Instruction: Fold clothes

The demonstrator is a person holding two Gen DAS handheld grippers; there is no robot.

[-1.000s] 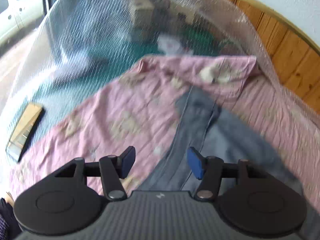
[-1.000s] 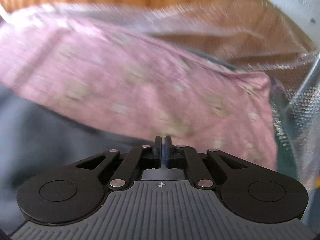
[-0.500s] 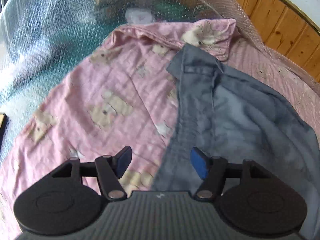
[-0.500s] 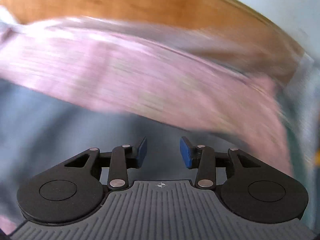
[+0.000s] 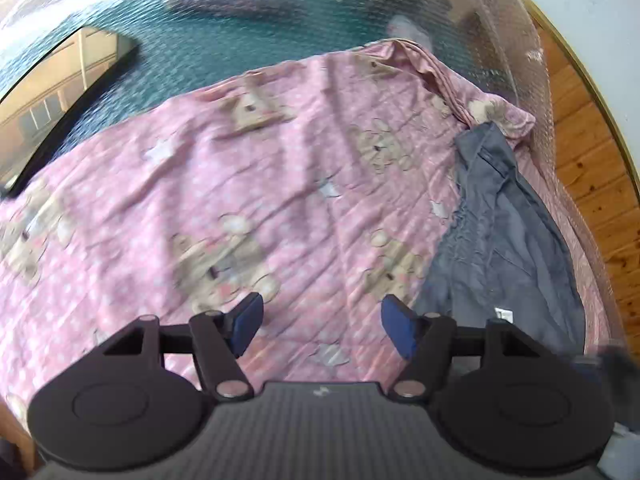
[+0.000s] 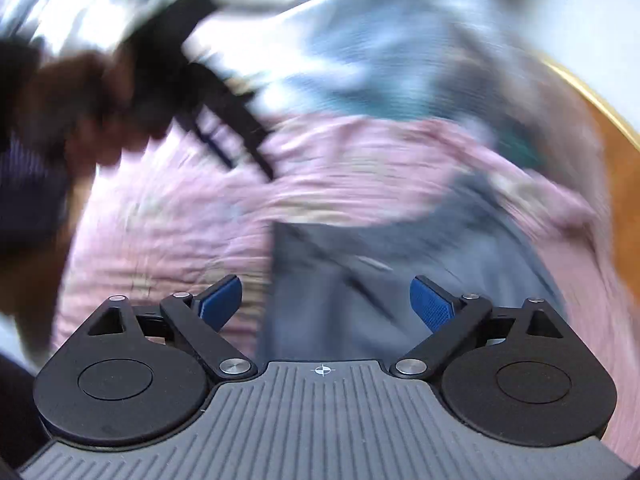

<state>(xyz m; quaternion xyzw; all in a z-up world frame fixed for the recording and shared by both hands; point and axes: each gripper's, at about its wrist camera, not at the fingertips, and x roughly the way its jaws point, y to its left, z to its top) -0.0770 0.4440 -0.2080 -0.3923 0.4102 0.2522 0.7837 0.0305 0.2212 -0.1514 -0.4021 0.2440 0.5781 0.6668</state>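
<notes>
A grey garment (image 5: 512, 240) lies bunched at the right on a pink sheet printed with bears (image 5: 248, 184). My left gripper (image 5: 322, 326) hangs open above the pink sheet, left of the garment, with nothing between its blue pads. In the blurred right wrist view the grey garment (image 6: 360, 280) spreads over the pink sheet (image 6: 168, 240). My right gripper (image 6: 326, 302) is over the garment's left edge; its jaws are opening and hold nothing. A hand with the other gripper (image 6: 224, 112) shows at the upper left.
Clear bubble wrap (image 5: 504, 28) covers the teal surface (image 5: 224, 28) behind the sheet. A dark-framed panel (image 5: 60, 88) lies at the left. A wooden wall (image 5: 600, 184) runs along the right side.
The left gripper has slid left, so the grey garment now sits at the right of its view. The right gripper went from shut to wide open and swung round fast over the garment.
</notes>
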